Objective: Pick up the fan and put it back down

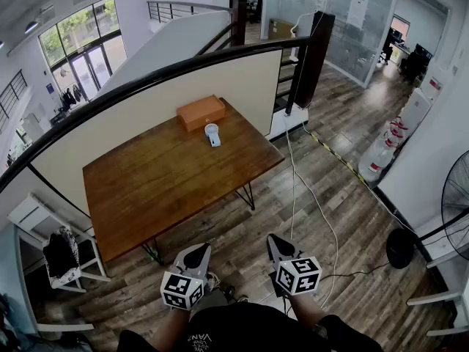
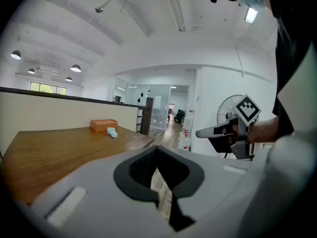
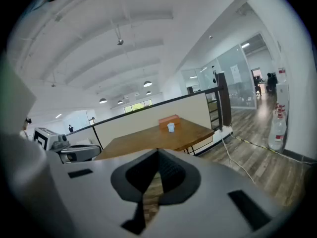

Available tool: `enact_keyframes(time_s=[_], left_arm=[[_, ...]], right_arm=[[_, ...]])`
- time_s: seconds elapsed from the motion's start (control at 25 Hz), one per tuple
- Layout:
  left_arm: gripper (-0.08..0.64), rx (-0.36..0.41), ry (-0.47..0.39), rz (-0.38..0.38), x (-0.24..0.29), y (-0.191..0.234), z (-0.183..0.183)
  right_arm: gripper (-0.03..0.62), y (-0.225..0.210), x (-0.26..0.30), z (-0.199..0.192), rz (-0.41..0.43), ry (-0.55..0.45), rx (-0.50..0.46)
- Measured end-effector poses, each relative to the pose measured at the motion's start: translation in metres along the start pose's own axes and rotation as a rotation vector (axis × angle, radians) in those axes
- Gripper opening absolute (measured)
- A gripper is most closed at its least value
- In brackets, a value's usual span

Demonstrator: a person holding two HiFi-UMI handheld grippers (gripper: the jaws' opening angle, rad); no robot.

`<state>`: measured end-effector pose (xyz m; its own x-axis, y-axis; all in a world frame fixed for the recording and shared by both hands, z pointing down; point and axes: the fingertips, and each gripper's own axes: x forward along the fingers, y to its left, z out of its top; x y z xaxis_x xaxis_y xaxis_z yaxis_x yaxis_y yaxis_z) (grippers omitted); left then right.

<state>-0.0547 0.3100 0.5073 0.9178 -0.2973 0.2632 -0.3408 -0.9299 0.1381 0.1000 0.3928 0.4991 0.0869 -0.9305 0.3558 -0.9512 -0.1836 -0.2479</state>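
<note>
A small white fan [image 1: 212,134] lies on the wooden table [image 1: 168,185], just in front of an orange box [image 1: 201,112] at the table's far edge. It also shows far off as a pale fan [image 2: 112,132] in the left gripper view and as a small fan [image 3: 171,127] in the right gripper view. My left gripper [image 1: 196,254] and right gripper [image 1: 278,243] hang side by side over the floor, well short of the table. Both are shut with nothing between the jaws. The left gripper [image 2: 157,148] and the right gripper [image 3: 158,152] each point towards the table.
A low wall with a black rail [image 1: 183,64] runs behind the table. A white cable [image 1: 308,189] trails across the wood floor at the right. A large standing fan [image 1: 458,204] is at the far right, a white stool [image 1: 62,259] at the left, and water bottles [image 1: 381,152] stand by the wall.
</note>
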Motion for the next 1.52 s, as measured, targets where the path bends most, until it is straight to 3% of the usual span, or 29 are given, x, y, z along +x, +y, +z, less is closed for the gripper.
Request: enact_keyframes(time_s=[0.52, 0.56, 0.64, 0.88, 1.28, 1.52], left_arm=[[0.02, -0.014, -0.023, -0.048, 0.012, -0.011, 0.002], [0.04, -0.02, -0.023, -0.052, 0.015, -0.008, 0.002], [0.177, -0.025, -0.028, -0.058, 0.024, 0.003, 0.004], [0.187, -0.014, -0.023, -0.078, 0.047, 0.056, 0.022], [0.187, -0.036, -0.047, -0.033, 0.066, 0.198, 0.052], [0.187, -0.037, -0.041, -0.068, 0.077, 0.247, 0.062]], right_arm=[[0.025, 0.008, 0.008, 0.014, 0.096, -0.093, 0.016], [0.059, 0.008, 0.012, 0.014, 0.091, -0.094, 0.02], [0.163, 0.006, 0.023, 0.017, 0.077, -0.093, 0.028], [0.176, 0.008, 0.077, 0.034, 0.044, -0.07, 0.055], [0.176, 0.035, 0.196, 0.067, 0.002, -0.046, 0.07], [0.176, 0.044, 0.244, 0.083, -0.039, -0.048, 0.082]])
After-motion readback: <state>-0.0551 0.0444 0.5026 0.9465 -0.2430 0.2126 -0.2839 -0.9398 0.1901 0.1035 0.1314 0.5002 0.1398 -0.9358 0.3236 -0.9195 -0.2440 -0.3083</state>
